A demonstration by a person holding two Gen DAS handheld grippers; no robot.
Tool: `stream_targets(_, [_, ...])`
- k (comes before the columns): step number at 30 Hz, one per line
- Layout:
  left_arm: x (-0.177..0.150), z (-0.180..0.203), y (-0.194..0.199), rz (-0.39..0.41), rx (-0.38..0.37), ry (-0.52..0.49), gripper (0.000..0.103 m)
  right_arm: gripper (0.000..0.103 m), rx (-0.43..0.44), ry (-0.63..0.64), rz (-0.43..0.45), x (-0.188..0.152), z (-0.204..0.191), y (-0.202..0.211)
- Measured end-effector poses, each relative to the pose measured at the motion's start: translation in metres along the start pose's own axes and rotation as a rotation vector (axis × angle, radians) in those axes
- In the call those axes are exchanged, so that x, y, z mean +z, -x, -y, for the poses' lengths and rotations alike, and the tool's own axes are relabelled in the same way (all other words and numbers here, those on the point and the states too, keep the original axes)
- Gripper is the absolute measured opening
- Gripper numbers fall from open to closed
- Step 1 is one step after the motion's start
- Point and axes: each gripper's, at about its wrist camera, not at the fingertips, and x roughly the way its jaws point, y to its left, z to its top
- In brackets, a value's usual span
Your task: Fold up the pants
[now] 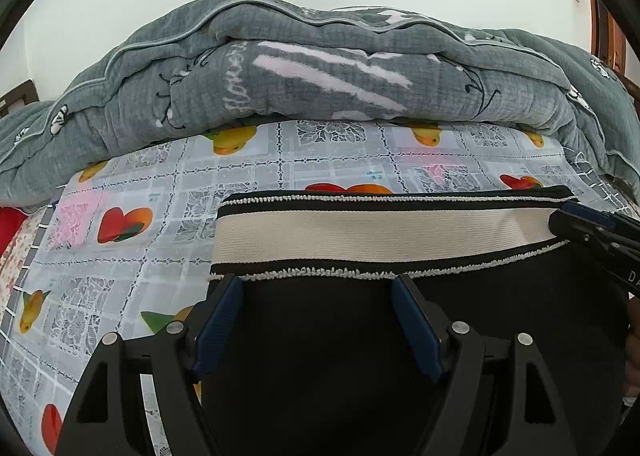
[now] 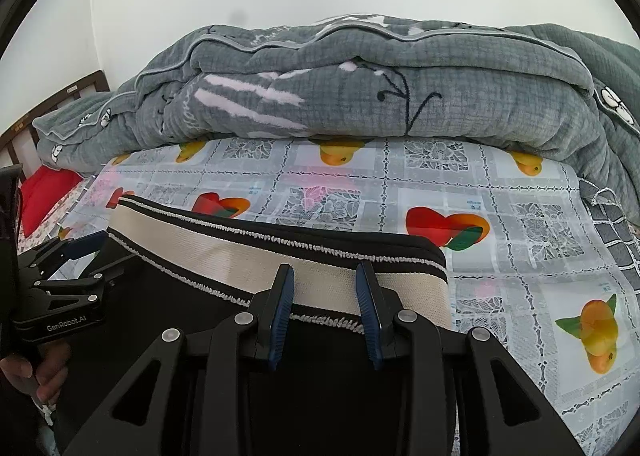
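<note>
— Where are the pants (image 1: 344, 356) right now?

— Lying flat on the bed, on the sheet (image 1: 132, 184) printed with fruit and lace squares. The black cloth fills the near part of both views, and the waistband (image 1: 380, 234) – cream with black edges and white stitching – runs across the far side of the pants. Behind it a grey quilt (image 1: 320, 68) is piled along the wall.

— And the left gripper (image 1: 316, 284)?

— Its blue-padded jaws stand wide apart over the black cloth just below the waistband's left end, and nothing is pinched between them.

— The right gripper (image 2: 326, 270)?

— It sits at the waistband's right end. The jaws are narrower, with the cream band showing between the two pads. Whether they actually press on the cloth, I cannot tell – a clear gap shows between them.

— Anything else?

— A hand (image 2: 28, 372) grips the left gripper's handle at the edge of the right view.
</note>
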Motion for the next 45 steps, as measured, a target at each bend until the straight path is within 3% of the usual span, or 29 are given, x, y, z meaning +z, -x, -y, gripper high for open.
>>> stream_targets(45, [-0.0011, -0.0052, -0.0012, -0.004, -0.019, 0.029, 0.078, 0.033, -0.019, 0.017, -0.005, 0.0011, -0.0044, -0.0003])
